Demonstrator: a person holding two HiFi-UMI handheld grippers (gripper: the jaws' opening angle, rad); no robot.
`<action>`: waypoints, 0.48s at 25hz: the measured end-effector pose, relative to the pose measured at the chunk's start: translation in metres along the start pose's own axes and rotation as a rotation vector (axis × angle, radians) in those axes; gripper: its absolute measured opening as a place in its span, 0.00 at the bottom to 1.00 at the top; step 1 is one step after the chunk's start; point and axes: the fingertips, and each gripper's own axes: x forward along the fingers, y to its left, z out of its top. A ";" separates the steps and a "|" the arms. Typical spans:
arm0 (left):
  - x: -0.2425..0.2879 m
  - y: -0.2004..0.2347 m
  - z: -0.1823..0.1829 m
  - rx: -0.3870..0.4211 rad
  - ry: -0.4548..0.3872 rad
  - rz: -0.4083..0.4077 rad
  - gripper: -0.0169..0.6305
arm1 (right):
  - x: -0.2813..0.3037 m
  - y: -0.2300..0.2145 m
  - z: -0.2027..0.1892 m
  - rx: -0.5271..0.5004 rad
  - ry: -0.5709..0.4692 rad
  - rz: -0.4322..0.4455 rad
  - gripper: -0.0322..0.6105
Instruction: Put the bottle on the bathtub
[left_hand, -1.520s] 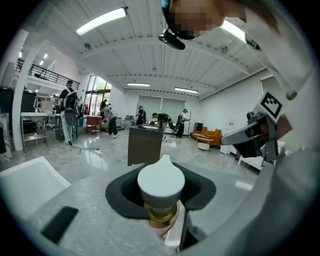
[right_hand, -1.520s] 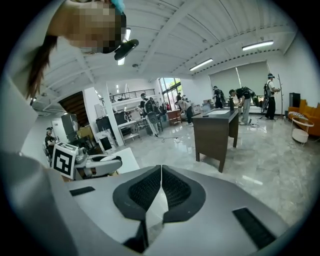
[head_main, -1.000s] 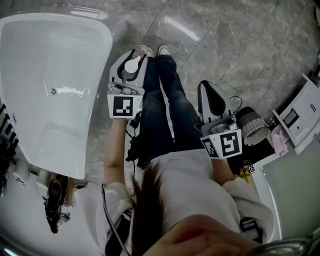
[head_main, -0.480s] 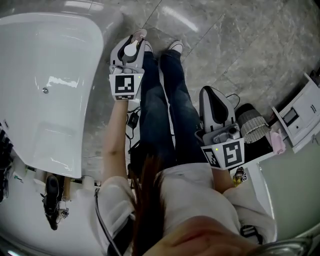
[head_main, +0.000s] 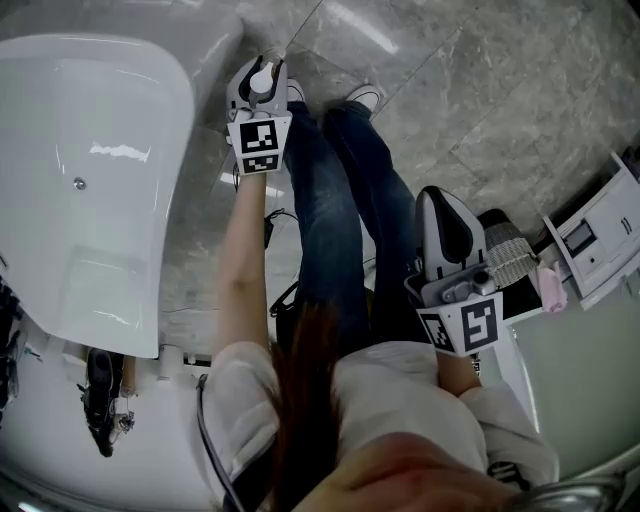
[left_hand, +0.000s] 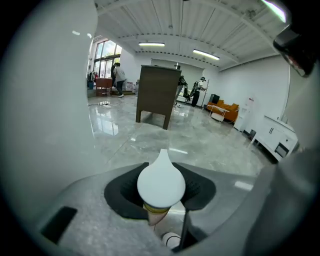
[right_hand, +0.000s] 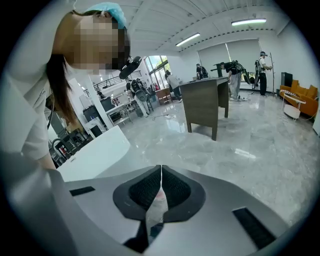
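The bottle (left_hand: 161, 183) is pinched between the pads of the left gripper (head_main: 259, 78), above the floor just beside the bathtub (head_main: 186, 150). It should be brought over the rim, kept upright, and released only when supported. The right gripper (right_hand: 160, 192) is pressed together, empty. No writing can be read.

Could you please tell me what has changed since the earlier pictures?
The left hand-held gripper, carrying the bottle, has moved away from the person's body, down toward the floor beside the bathtub, with the arm stretching out. The right hand-held gripper shifted only slightly. Nothing was taken or released: the left stays shut on the bottle, the right shut and empty.
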 end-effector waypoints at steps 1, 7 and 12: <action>0.008 0.002 -0.007 -0.010 0.005 0.004 0.24 | 0.004 -0.005 -0.001 -0.006 -0.001 -0.008 0.07; 0.050 0.014 -0.044 -0.049 0.021 0.037 0.24 | 0.030 -0.029 -0.005 -0.022 -0.026 -0.034 0.07; 0.087 0.020 -0.078 -0.072 0.051 0.073 0.24 | 0.049 -0.050 -0.021 -0.026 -0.026 -0.051 0.07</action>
